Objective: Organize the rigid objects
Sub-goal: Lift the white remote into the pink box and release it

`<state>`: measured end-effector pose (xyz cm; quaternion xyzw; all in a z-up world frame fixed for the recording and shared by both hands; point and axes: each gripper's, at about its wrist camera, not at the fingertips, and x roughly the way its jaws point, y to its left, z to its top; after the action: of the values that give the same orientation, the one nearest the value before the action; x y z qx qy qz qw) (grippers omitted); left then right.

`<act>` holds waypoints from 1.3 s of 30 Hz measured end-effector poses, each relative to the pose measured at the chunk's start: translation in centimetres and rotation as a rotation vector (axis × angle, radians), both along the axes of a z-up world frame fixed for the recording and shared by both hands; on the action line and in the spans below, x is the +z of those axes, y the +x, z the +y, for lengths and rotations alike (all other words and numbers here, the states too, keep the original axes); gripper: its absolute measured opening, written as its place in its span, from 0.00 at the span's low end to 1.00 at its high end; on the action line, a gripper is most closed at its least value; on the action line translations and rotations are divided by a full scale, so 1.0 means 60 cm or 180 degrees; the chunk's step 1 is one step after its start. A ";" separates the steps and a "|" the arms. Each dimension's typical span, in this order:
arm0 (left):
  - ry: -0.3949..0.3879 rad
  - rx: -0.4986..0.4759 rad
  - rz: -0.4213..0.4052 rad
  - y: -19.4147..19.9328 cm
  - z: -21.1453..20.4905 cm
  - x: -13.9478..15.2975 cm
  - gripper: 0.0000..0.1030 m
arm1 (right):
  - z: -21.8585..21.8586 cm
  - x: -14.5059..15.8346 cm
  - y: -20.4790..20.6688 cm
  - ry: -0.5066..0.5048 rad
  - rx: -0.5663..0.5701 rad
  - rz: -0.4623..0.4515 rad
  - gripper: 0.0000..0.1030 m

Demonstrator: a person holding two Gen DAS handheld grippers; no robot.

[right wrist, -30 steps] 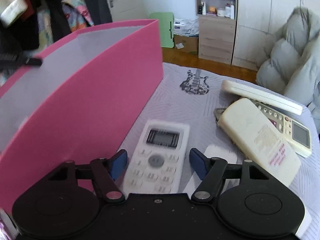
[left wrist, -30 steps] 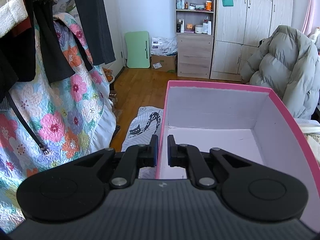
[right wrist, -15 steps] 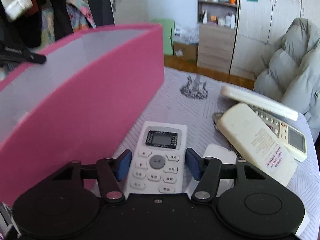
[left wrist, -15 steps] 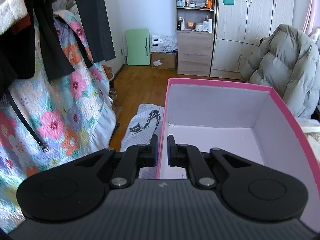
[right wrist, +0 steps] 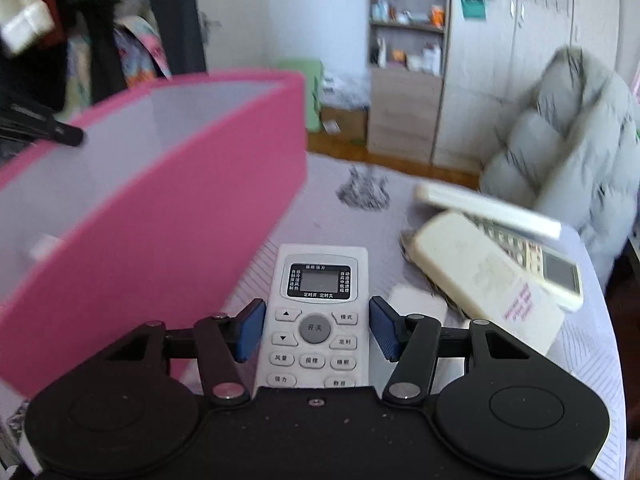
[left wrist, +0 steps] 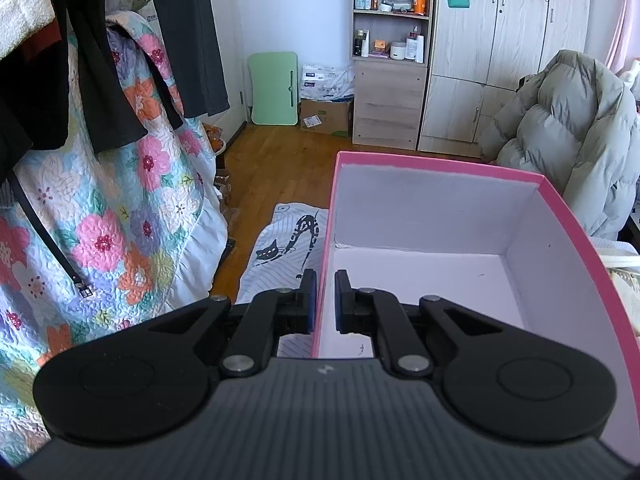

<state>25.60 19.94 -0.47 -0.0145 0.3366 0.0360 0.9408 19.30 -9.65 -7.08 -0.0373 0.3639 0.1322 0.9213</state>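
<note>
Over the past second the right gripper (right wrist: 317, 330) has slid forward over the white remote (right wrist: 316, 312), so its blue pads now flank the button panel rather than the lower end, while the left view has scarcely changed. Left wrist view: the left gripper (left wrist: 325, 301) is pinched onto the near left wall of the pink box (left wrist: 440, 168), one pad outside and one inside, the rim between them; the box's white floor shows nothing lying in it, and beyond the box stand a wooden cabinet (left wrist: 388, 100) and a grey padded coat (left wrist: 572, 136). Right wrist view: the right gripper is spread wide, its pads just beside the remote's two long edges but not visibly touching. The remote lies flat on the tablecloth (right wrist: 352, 216) just right of the box, screen end pointing away, its long axis running straight along the fingers. A pile of other remotes (right wrist: 488, 272) sits further right of the box. The right hand is plainly the nearer one; squeezing across the remote's width looks the likely next move.
</note>
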 end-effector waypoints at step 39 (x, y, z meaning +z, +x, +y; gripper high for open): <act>-0.0183 0.0087 0.0094 0.007 0.011 -0.006 0.07 | 0.116 0.185 0.030 0.0417 0.1543 -0.0148 0.59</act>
<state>26.04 20.59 -0.83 -0.0456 0.3512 0.0393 0.9344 21.09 -2.68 4.00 -0.0667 0.3137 0.3717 0.8712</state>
